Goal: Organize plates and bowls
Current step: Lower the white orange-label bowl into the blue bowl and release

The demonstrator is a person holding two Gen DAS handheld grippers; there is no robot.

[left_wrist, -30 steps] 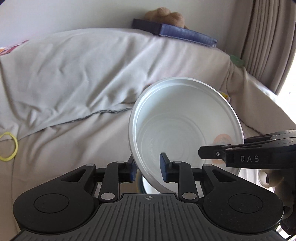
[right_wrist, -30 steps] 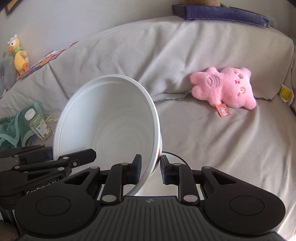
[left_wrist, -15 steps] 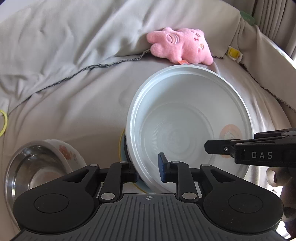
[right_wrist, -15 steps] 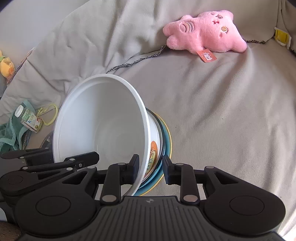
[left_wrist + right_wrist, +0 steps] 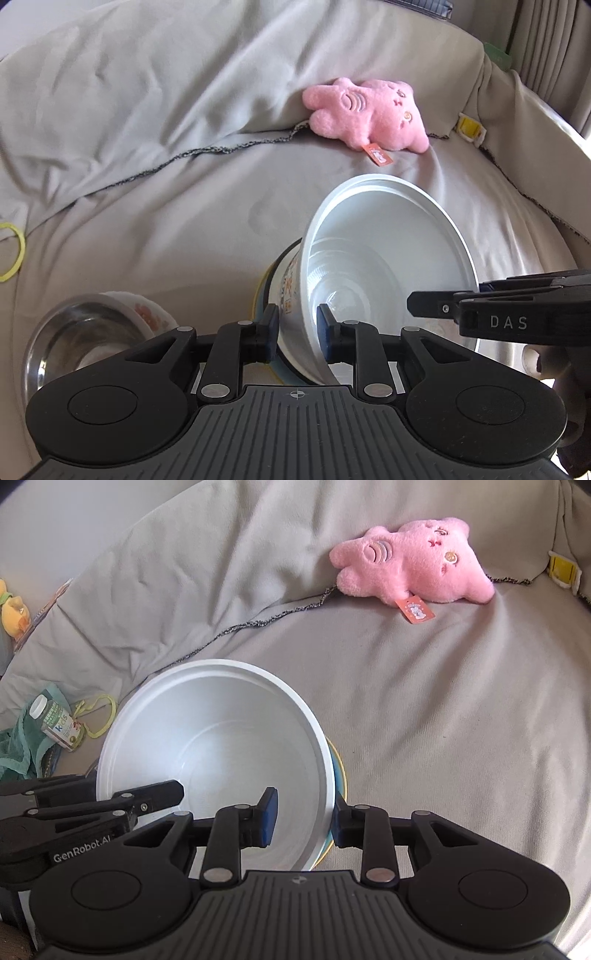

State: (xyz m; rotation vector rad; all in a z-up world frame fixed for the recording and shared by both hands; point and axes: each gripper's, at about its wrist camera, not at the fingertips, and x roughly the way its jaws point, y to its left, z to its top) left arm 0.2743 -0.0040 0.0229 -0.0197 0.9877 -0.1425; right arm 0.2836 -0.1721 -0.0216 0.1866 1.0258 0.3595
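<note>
A large white bowl point(image 5: 388, 258) sits nested in a patterned bowl point(image 5: 286, 291) on a blue, yellow-rimmed plate point(image 5: 338, 771) on the grey sofa cover. My left gripper point(image 5: 295, 326) straddles the white bowl's near-left rim with its jaws spread apart and gaps at the pads. My right gripper point(image 5: 303, 812) straddles the white bowl point(image 5: 214, 746) at its right rim, jaws also spread, the inner pad clear of the wall. A steel bowl point(image 5: 85, 332) inside a floral bowl point(image 5: 147, 310) sits to the left.
A pink plush toy point(image 5: 365, 110) lies at the sofa back. A small bottle point(image 5: 55, 723) on a green cloth point(image 5: 22, 746), a yellow-green loop point(image 5: 13, 254) and a yellow clip point(image 5: 561, 568) lie around the seat.
Both grippers lowered the white bowl from mid-air into the patterned bowl on the plate. Both sets of jaws have widened from the rim.
</note>
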